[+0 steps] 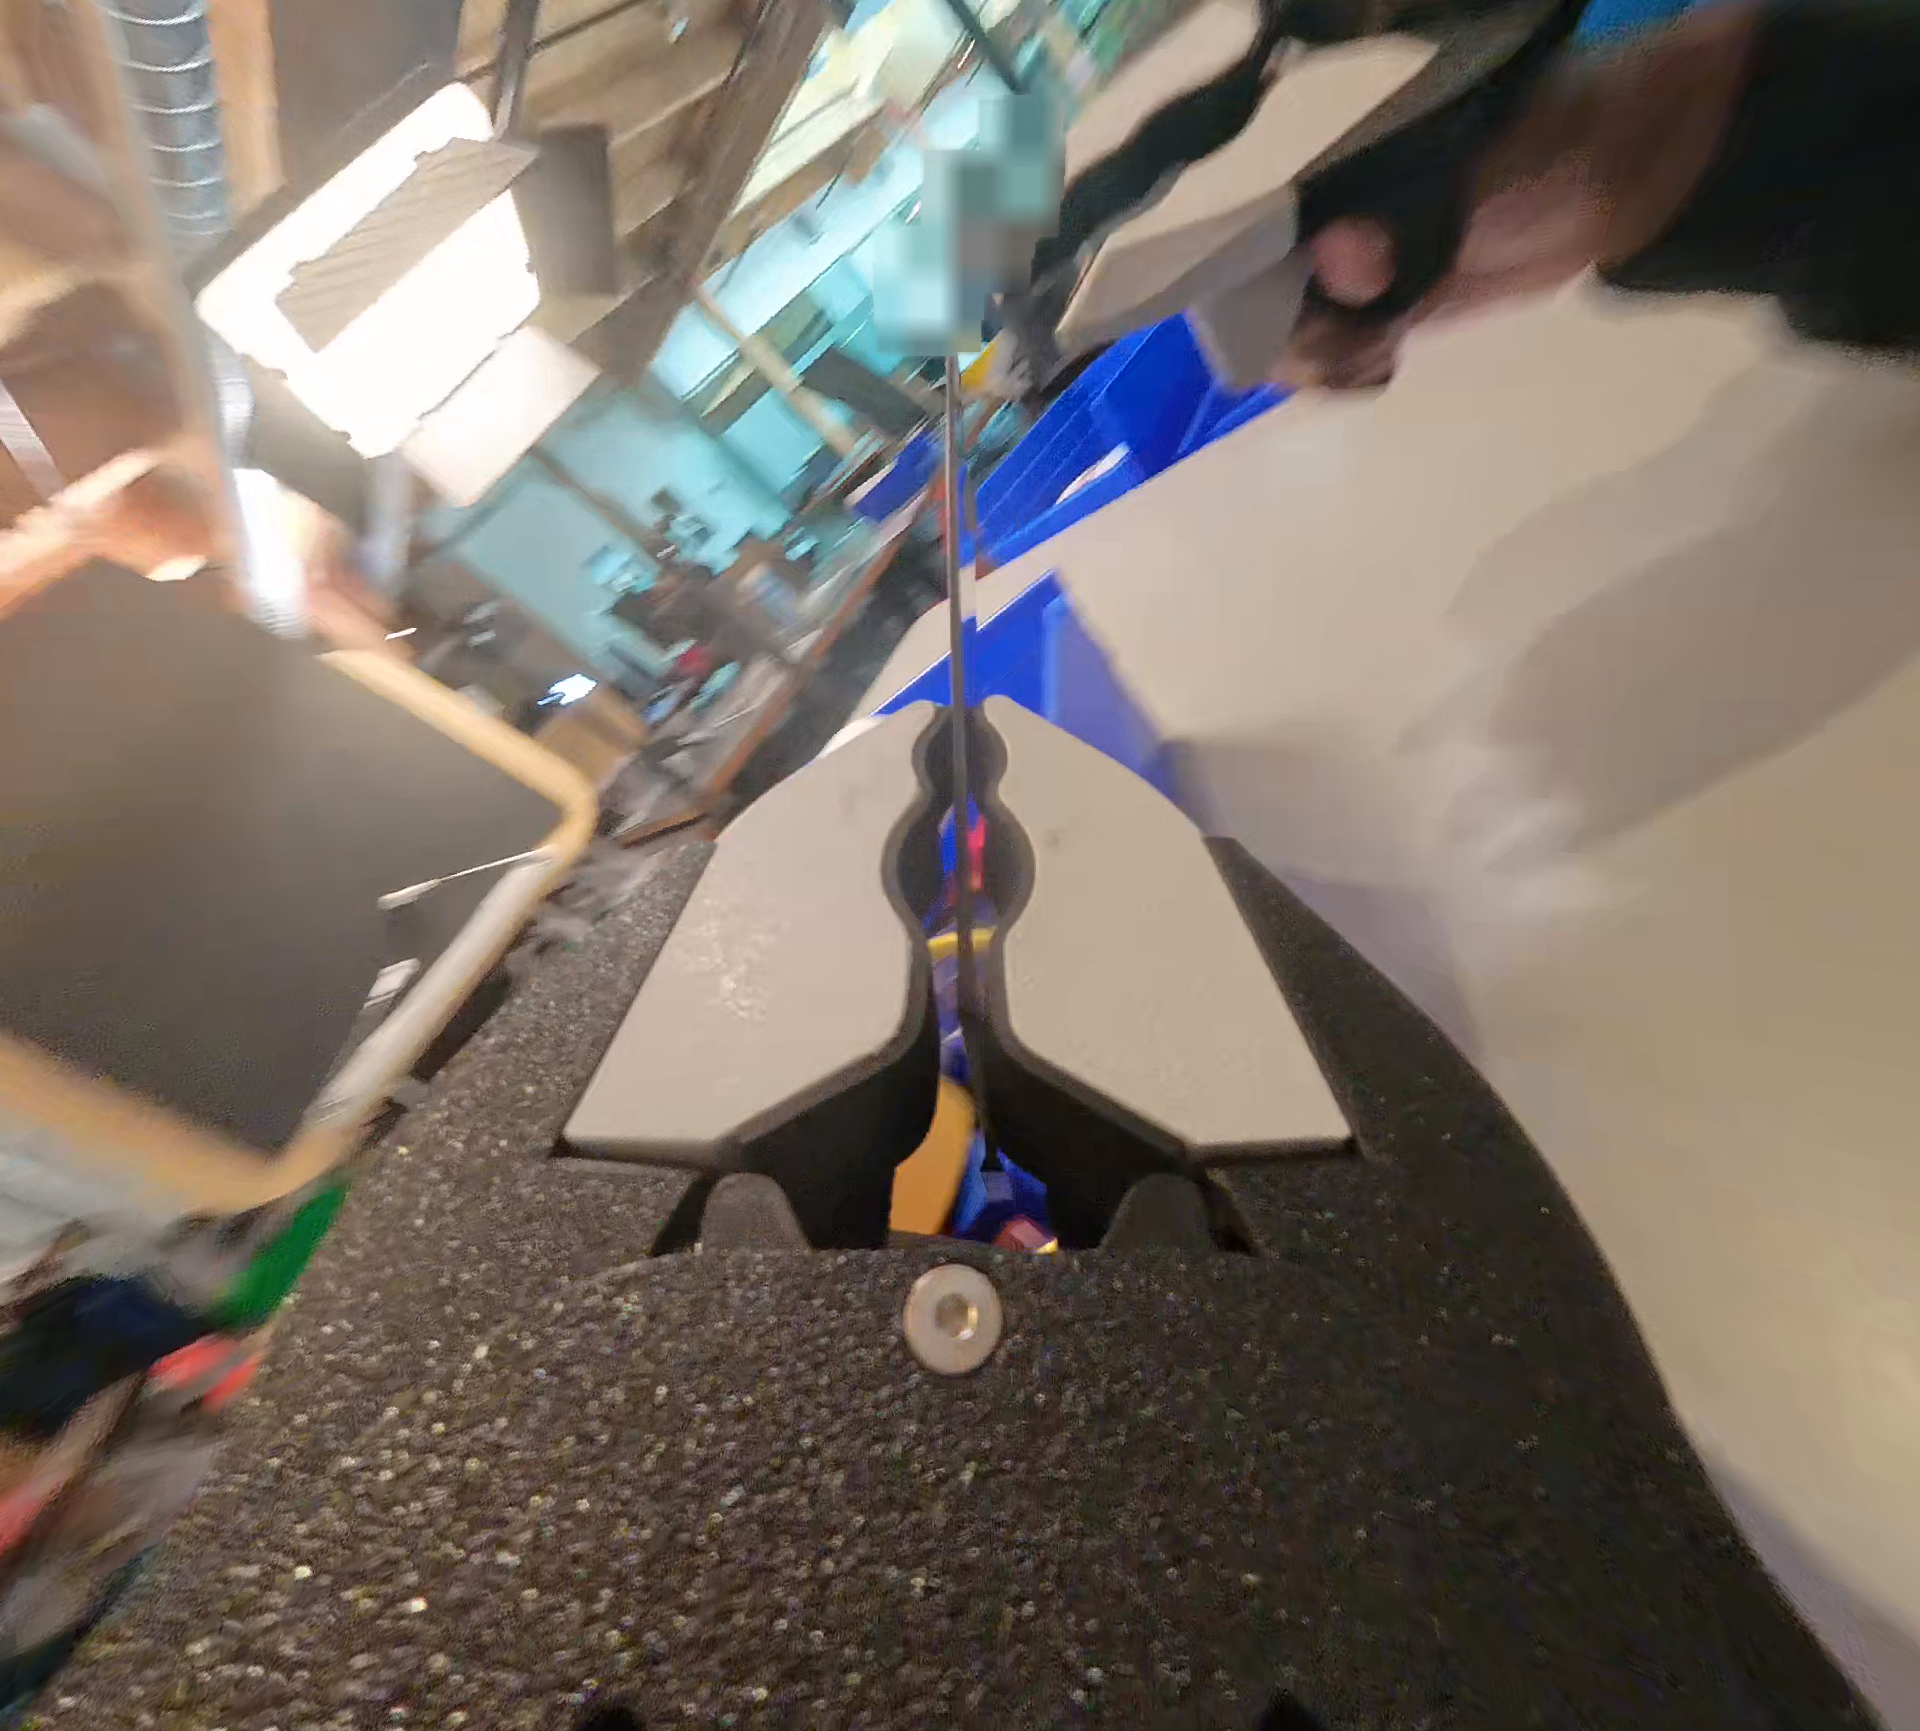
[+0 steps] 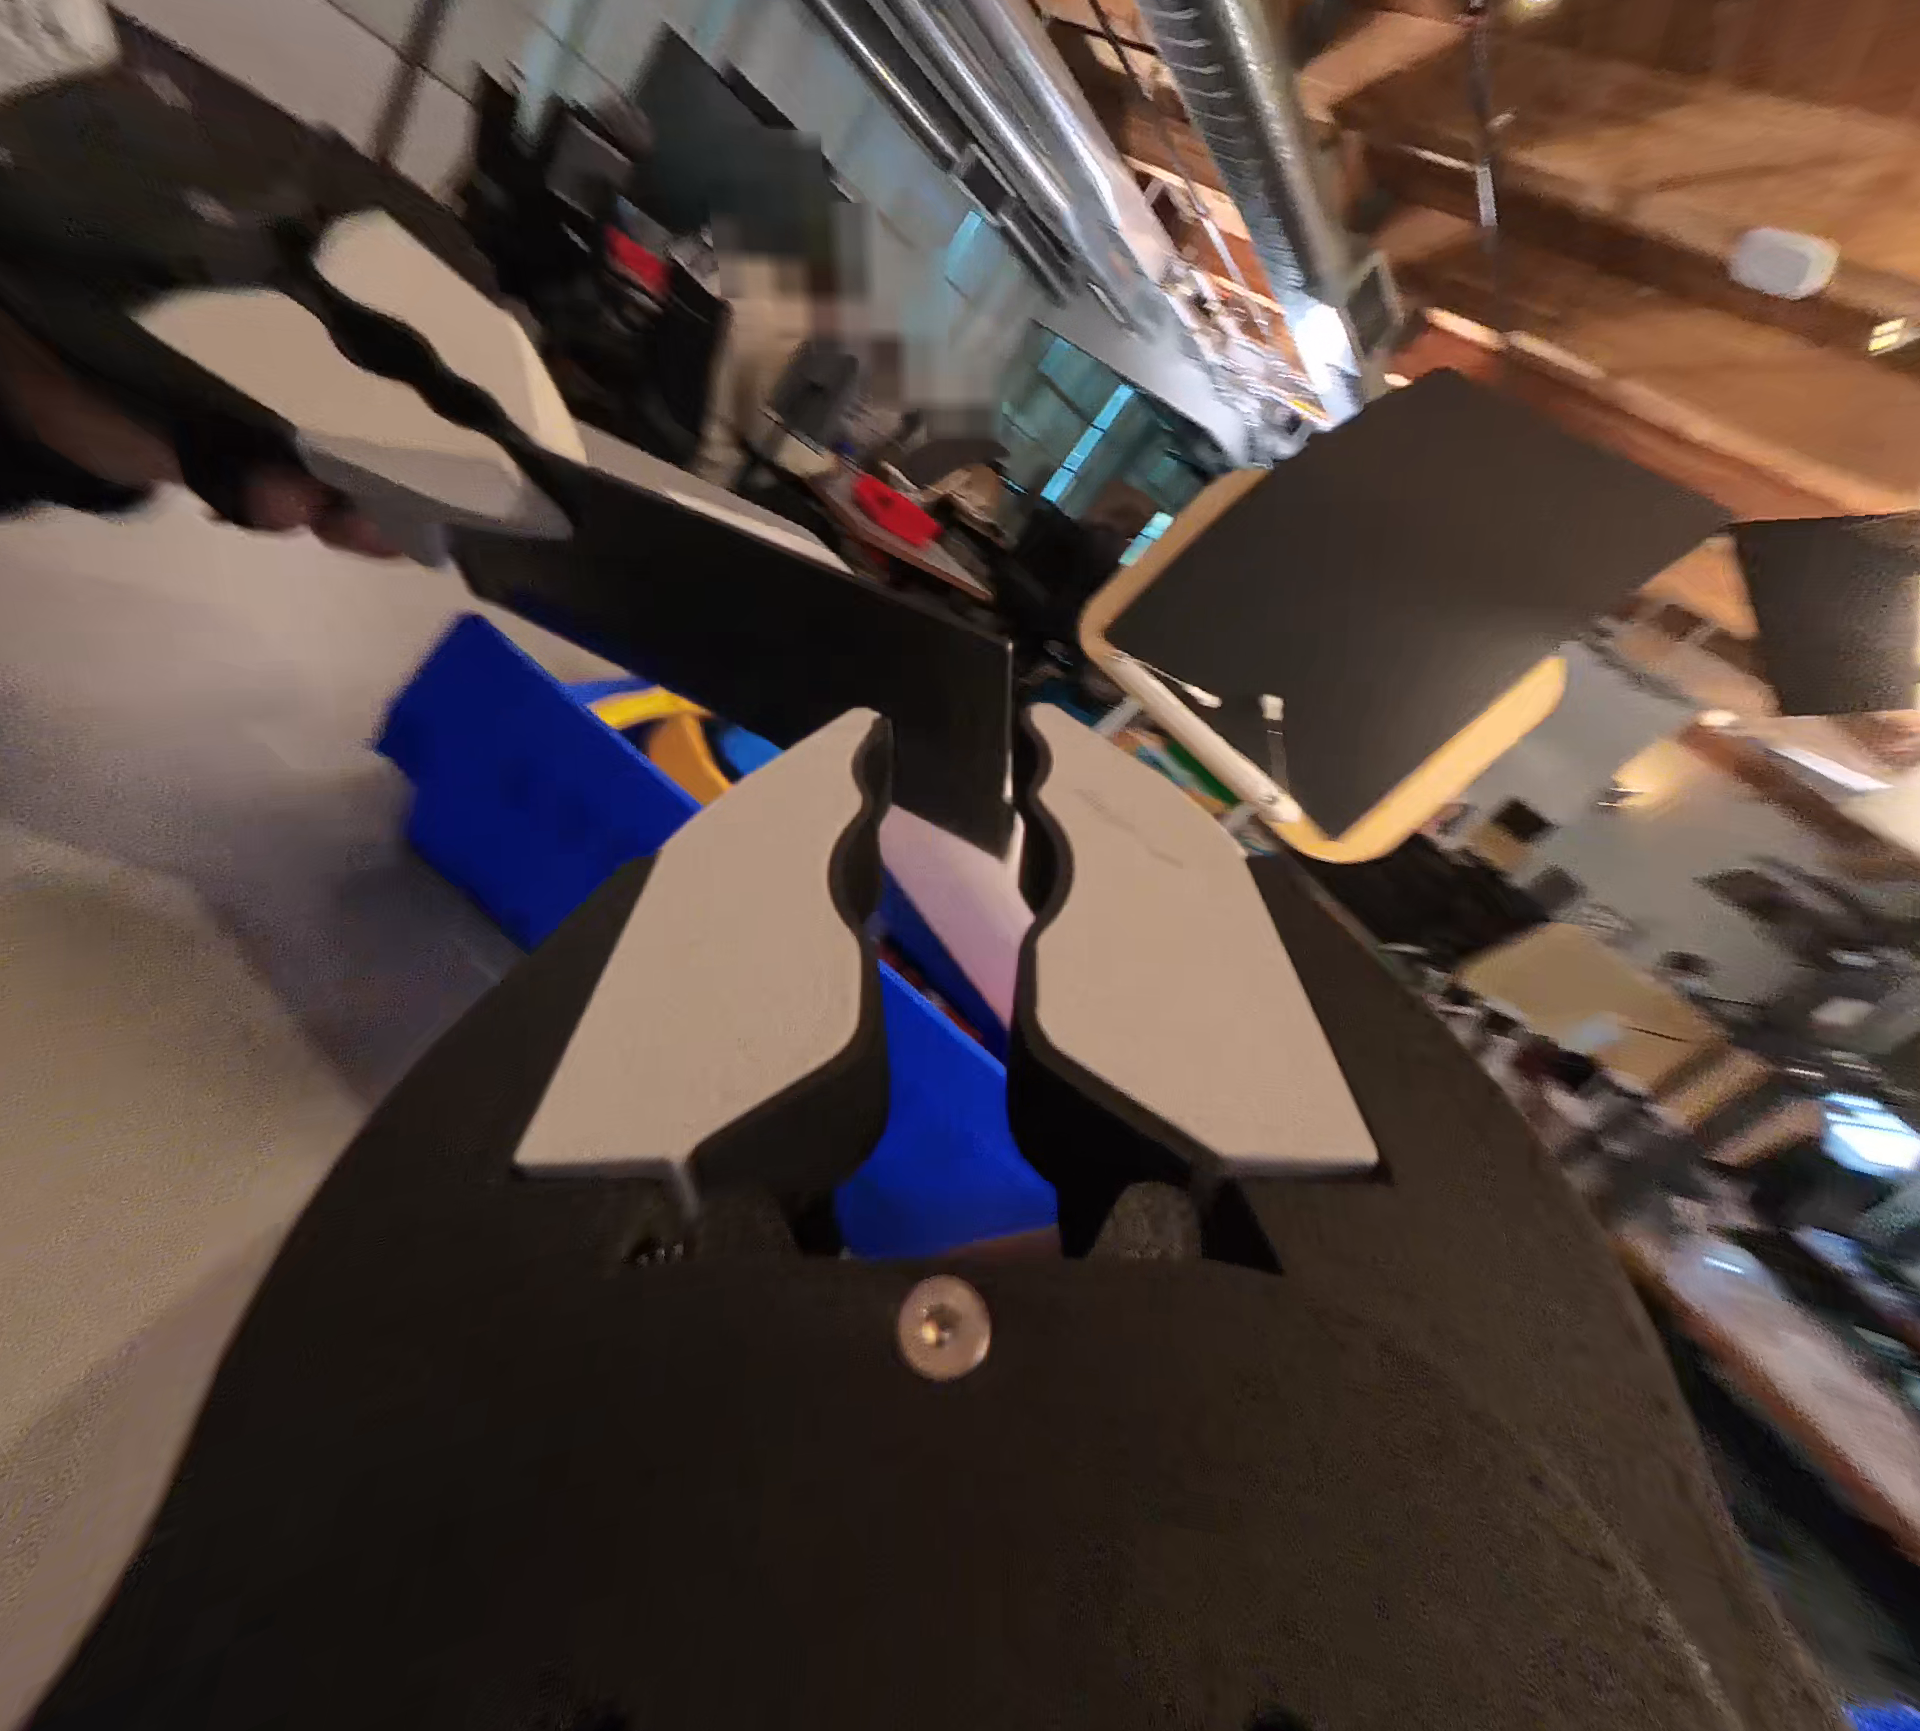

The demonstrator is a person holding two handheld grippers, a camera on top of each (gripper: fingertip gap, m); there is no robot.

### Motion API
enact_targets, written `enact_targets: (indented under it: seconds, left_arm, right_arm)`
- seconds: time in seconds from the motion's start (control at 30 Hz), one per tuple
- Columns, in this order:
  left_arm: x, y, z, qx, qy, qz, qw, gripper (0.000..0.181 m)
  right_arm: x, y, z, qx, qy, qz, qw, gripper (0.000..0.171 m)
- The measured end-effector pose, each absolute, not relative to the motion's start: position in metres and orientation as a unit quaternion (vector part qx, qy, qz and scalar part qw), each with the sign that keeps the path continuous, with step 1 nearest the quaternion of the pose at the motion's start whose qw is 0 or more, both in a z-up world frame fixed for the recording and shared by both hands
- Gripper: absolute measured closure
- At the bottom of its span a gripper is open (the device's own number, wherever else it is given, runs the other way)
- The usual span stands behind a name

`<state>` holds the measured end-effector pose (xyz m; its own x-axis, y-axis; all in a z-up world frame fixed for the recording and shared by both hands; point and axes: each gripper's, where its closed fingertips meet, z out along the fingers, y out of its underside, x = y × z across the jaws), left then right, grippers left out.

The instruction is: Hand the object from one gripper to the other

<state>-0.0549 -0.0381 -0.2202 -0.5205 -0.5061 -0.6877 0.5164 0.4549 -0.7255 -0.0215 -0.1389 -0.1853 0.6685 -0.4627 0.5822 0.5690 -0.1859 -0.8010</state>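
Note:
A thin black flat plate (image 2: 758,621) is the object. In the left wrist view it shows edge-on as a dark line (image 1: 954,538). My left gripper (image 1: 961,725) is shut on its near end, and it also shows at the upper left of the right wrist view (image 2: 551,476), held by a hand. My right gripper (image 2: 956,736) is open, with the plate's free end lying in the gap between its fingertips, close to the right finger (image 2: 1143,933). In the left wrist view the right gripper (image 1: 1060,237) sits at the plate's far end, blurred.
Blue bins (image 2: 520,777) with coloured parts stand on a white table (image 2: 156,850) below both grippers; they also show in the left wrist view (image 1: 1091,434). A black panel with a wooden rim (image 2: 1382,601) is off to the side. Both views are tilted and motion-blurred. Across from one pair of fingers to the other is roughly 12 cm.

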Motion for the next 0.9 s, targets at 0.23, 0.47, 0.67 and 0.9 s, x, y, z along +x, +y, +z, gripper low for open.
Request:
enact_targets:
  seconds: [0.23, 0.47, 0.67, 0.9]
  left_arm:
    - [-0.041, -0.036, -0.226, 0.051, 0.695, -0.337, 0.633, 0.178]
    - [-0.053, -0.059, -0.251, 0.164, 0.706, -0.249, 0.642, 0.178]
    - [-0.066, -0.071, -0.237, 0.155, 0.683, -0.341, 0.627, 0.157]
    - [-0.079, -0.044, -0.171, 0.004, 0.589, -0.608, 0.533, 0.119]
  right_arm:
    - [-0.024, -0.116, -0.209, -0.626, -0.182, -0.642, 0.404, 0.124]
    - [-0.023, -0.085, -0.236, -0.626, -0.214, -0.681, 0.314, 0.12]
    - [-0.014, -0.084, -0.248, -0.658, -0.19, -0.654, 0.322, 0.169]
    - [-0.01, -0.096, -0.226, -0.689, -0.056, -0.516, 0.506, 0.17]
